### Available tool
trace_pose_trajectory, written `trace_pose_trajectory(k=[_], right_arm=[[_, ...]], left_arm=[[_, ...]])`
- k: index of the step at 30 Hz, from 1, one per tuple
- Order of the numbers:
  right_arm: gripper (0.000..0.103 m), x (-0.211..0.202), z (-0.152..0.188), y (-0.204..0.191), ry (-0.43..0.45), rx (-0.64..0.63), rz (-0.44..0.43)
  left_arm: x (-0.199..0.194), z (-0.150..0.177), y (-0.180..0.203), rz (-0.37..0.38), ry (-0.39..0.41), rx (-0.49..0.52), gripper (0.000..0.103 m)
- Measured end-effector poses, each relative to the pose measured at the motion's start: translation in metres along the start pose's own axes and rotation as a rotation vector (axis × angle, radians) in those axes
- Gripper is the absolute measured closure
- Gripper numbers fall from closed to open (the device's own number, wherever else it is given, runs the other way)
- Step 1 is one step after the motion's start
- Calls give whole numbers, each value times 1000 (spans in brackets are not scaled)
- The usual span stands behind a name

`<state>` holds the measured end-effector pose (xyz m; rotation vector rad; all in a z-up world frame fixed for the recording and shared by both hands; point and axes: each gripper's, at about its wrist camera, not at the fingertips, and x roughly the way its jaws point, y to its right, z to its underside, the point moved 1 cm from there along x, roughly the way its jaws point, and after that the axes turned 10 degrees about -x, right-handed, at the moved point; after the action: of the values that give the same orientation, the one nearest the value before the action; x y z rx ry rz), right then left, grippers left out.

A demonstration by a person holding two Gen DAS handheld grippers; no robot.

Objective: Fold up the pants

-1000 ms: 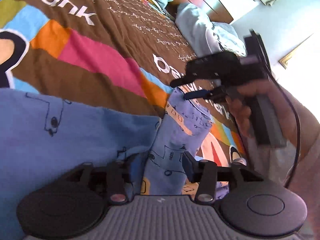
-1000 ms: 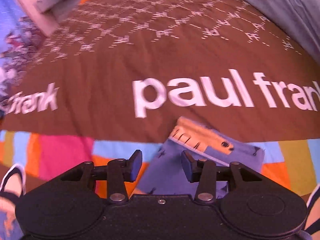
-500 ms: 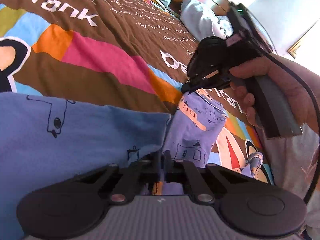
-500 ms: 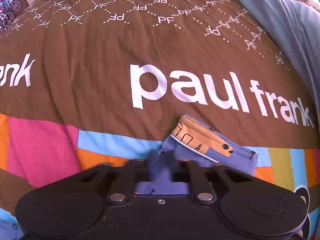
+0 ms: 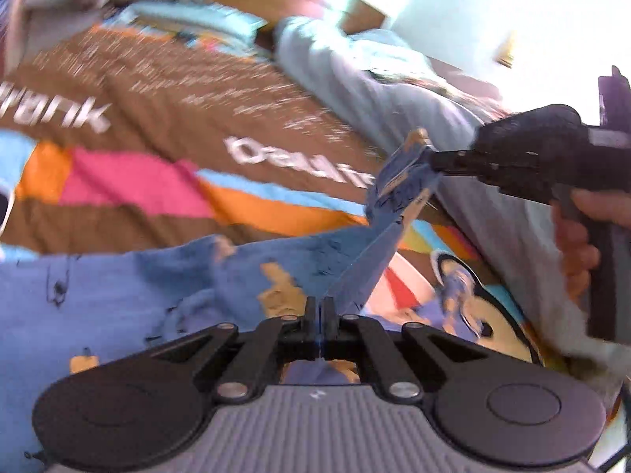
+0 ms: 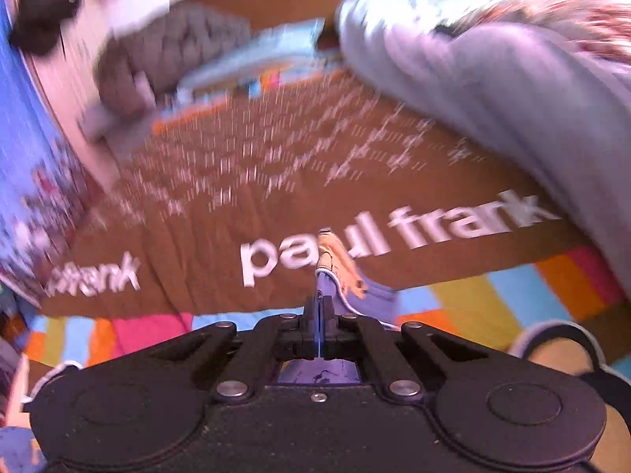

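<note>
Above the bedspread (image 5: 130, 181), both grippers clamp the pants (image 5: 118, 287)

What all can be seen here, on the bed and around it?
pants: one pair, blue with small drawings and an orange cuff, lying on the bedspread, one end lifted between the two grippers
bedspread: one, brown with white lettering and coloured blocks, covering the bed
blanket: one, pale grey, heaped along the far right of the bed
pillow: one, light blue, blurred, at the head of the bed
left gripper: one, black, shut on the pants
right gripper: one, black, shut on the pants by the cuff
hand: one, around the right gripper's handle
</note>
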<state>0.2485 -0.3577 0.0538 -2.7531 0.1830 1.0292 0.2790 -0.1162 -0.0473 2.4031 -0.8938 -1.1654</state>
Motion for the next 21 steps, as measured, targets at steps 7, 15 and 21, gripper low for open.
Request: trace_pose_trajectory(k=[7, 15, 21], right_arm=[[103, -68, 97, 63, 89, 177, 37], [89, -41, 157, 101, 0, 390, -2], [65, -34, 170, 122, 12, 577, -42]], left_arm=[[5, 34, 29, -2, -99, 179, 103], [16, 45, 25, -37, -138, 226, 103], [14, 44, 27, -51, -143, 211, 103]])
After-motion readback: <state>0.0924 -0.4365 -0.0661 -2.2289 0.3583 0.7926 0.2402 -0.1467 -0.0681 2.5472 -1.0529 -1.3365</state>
